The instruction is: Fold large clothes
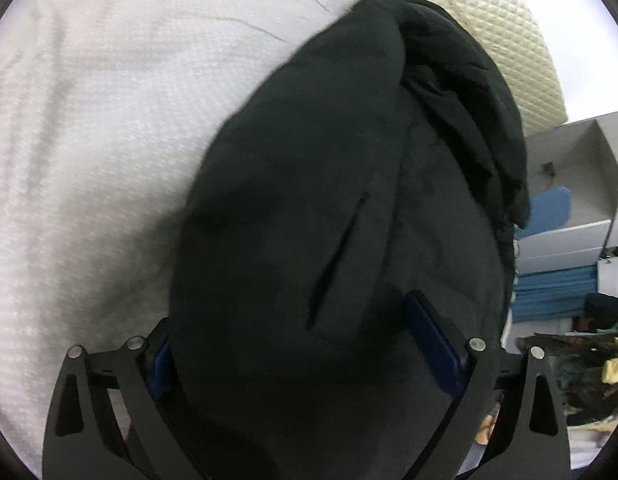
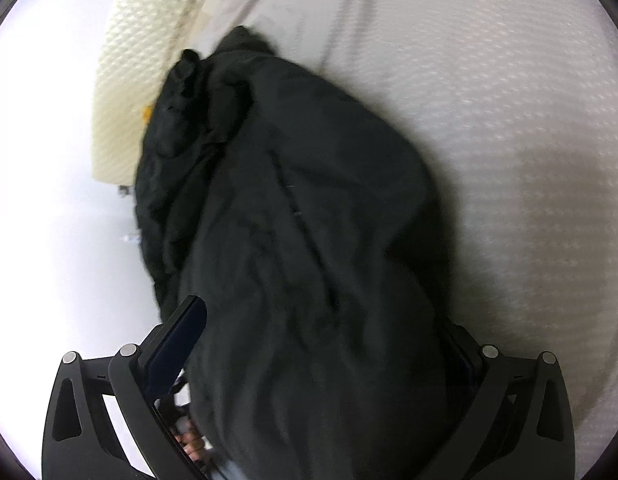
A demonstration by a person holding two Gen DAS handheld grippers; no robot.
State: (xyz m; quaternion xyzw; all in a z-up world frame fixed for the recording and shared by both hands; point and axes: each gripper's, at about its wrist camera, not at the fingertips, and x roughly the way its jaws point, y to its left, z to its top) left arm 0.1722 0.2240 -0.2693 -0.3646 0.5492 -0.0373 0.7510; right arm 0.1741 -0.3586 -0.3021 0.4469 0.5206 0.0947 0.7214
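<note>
Risk first: the bulky black coat [image 1: 341, 208] could slump and unfold if one side lets go early, since it's thick and slippery-looking. It lies on the white bed [image 1: 89, 160], stretching toward twelve o'clock. Left gripper [image 1: 305, 344] and right gripper [image 2: 329, 344] both spread wide, fingers straddling a thick wad of coat.

White bedsheet [image 1: 89, 160], cream quilted headboard [image 1: 509, 20]
</note>
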